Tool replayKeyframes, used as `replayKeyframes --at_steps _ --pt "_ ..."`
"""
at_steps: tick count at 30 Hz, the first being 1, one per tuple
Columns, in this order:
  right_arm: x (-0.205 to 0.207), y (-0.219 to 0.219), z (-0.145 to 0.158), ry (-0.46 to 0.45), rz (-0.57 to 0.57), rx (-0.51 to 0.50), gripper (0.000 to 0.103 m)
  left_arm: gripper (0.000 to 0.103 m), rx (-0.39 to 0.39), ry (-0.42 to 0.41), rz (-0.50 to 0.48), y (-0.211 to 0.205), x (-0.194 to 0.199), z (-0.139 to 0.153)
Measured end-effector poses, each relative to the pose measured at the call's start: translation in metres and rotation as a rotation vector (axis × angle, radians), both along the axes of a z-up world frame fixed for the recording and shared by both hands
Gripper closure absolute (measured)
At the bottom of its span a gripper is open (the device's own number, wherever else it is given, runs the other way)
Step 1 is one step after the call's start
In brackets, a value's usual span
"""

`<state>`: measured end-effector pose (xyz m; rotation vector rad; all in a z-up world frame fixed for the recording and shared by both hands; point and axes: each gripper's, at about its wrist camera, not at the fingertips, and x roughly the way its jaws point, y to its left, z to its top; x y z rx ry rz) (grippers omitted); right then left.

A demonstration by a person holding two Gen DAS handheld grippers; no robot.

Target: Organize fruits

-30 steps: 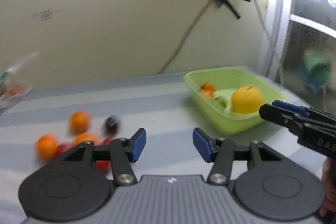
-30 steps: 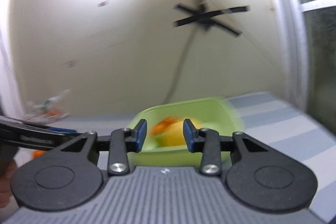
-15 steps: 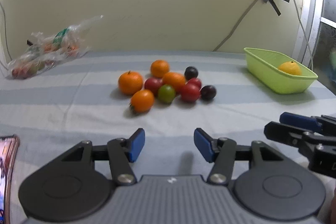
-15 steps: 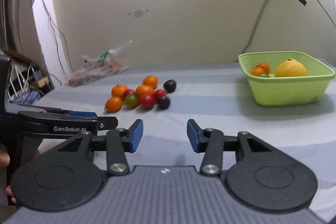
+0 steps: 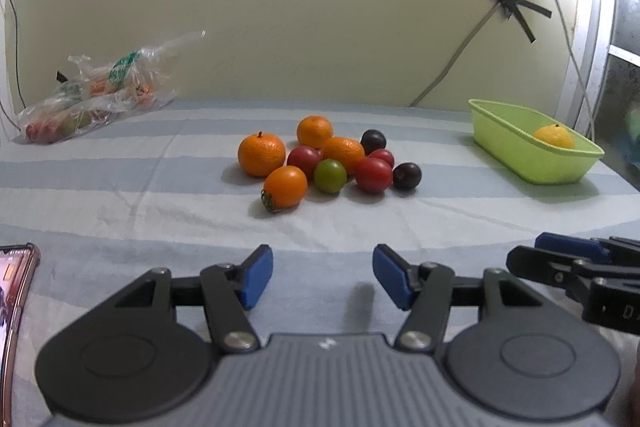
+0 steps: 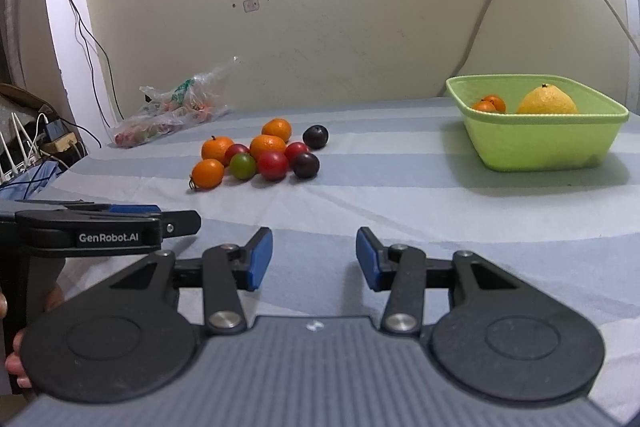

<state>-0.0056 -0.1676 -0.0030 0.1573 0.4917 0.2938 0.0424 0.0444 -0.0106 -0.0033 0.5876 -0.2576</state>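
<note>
A cluster of loose fruit [image 5: 328,163] lies mid-table on the striped cloth: several oranges, red ones, a green one [image 5: 330,175] and two dark plums. It also shows in the right wrist view [image 6: 260,155]. A green basket [image 5: 560,169] at the right holds a yellow citrus [image 5: 554,137]; the right wrist view shows the basket [image 6: 536,143] with two small oranges [image 6: 489,104] too. My left gripper [image 5: 323,281] is open and empty, well short of the fruit. My right gripper [image 6: 314,263] is open and empty, beside the left one.
A clear plastic bag of fruit [image 5: 96,95] lies at the back left against the wall. A phone [image 5: 14,291] lies at the near left edge. A cable and taped socket hang on the wall above the basket. Wires and clutter sit off the table's left side [image 6: 48,143].
Both grippers have swung from close over the basket back to the near side of the table and settled. The fruit cluster is now straight ahead. Both stay open.
</note>
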Motion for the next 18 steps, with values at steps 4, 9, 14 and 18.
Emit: replayKeyframes --at_steps 4,9,14,18 --pt "0.0003 -0.0036 -0.0008 0.006 0.001 0.024 0.054 0.043 0.005 -0.049 -0.026 -0.0028 -0.0070 0.0021" --pt "-0.0002 -0.0039 -0.0010 0.008 0.002 0.033 0.054 0.043 0.010 -0.078 -0.050 -0.0049 -0.0097 0.0039" --pt "-0.0005 -0.0045 -0.0007 0.007 -0.006 0.037 0.054 0.042 -0.014 -0.076 -0.052 -0.0015 -0.0093 0.0042" --pt "0.0009 -0.0039 -0.0011 0.013 0.000 0.034 0.054 0.039 -0.027 -0.069 -0.052 0.0003 -0.0078 0.0039"
